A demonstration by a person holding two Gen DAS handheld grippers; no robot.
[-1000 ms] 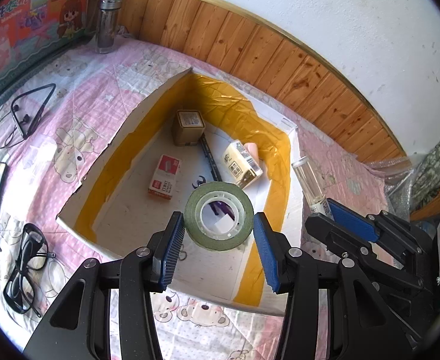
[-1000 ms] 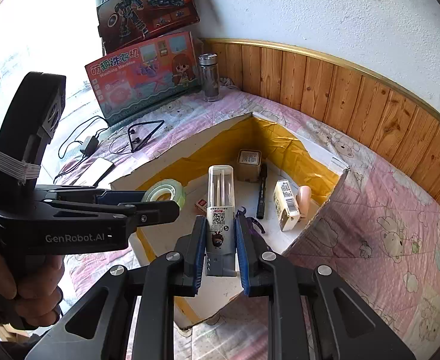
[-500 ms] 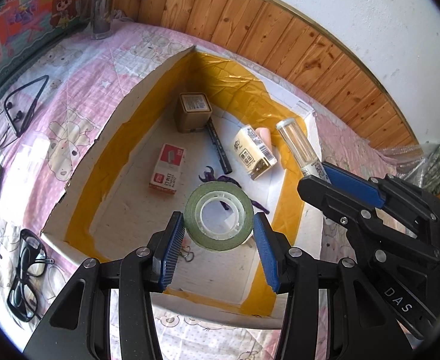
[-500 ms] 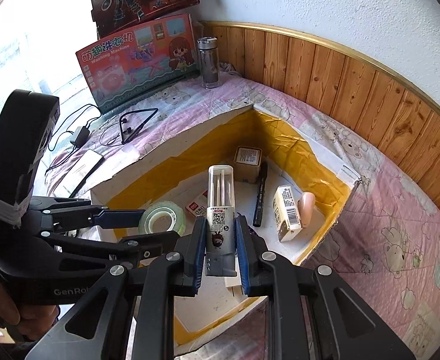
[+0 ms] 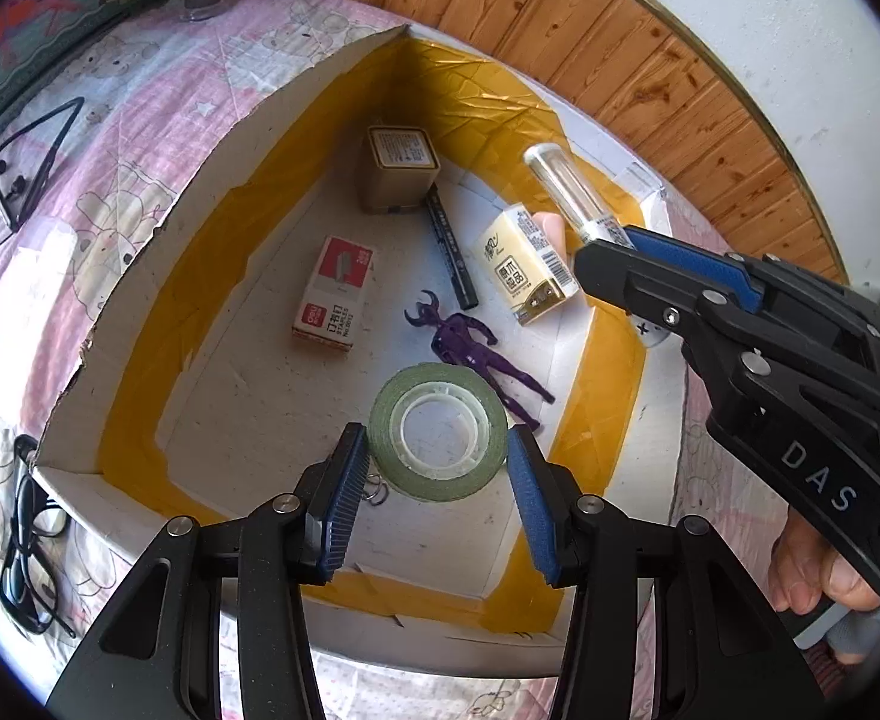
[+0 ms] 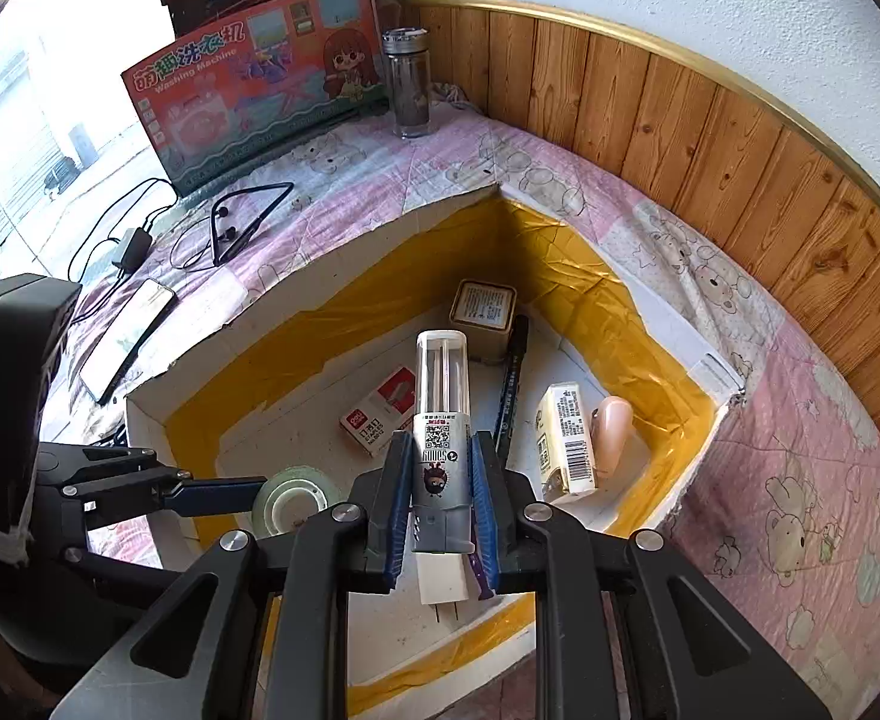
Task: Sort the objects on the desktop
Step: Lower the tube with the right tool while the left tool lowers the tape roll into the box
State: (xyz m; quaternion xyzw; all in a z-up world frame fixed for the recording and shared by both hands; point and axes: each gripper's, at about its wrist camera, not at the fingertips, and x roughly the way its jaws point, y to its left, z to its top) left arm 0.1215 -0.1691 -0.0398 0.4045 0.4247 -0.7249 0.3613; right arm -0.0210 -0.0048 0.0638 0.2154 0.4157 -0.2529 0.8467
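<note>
Both grippers are mid-delivery here, each carrying one item over the open cardboard box (image 5: 140, 294) with the yellow-taped walls. The left gripper (image 5: 440, 468) has its jaws clamped on a green tape roll (image 5: 438, 431), held out over the near part of the box floor. The right gripper (image 6: 440, 504) is squeezed shut on a clear-topped tube (image 6: 442, 420) with a QR label, poking out toward the middle of the box.

Already lying inside: a staples box (image 5: 333, 294), a square tin (image 5: 400, 171) in the far corner, a black pen (image 5: 451, 252), a cream-coloured carton (image 5: 527, 264), a purple toy figure (image 5: 470, 354). Glasses (image 5: 29, 558) and a neckband earphone (image 6: 248, 222) sit outside on the pink quilt.

So the step looks like the drop-off. Next move probably calls for lowering each item to a bare patch of floor, clear of the figure, then letting go.

Compared with a second ago, the left wrist view sits lower and looks steeper into the box, and the right gripper has slid in from the box's right wall to over its inside. Grips look unchanged.
</note>
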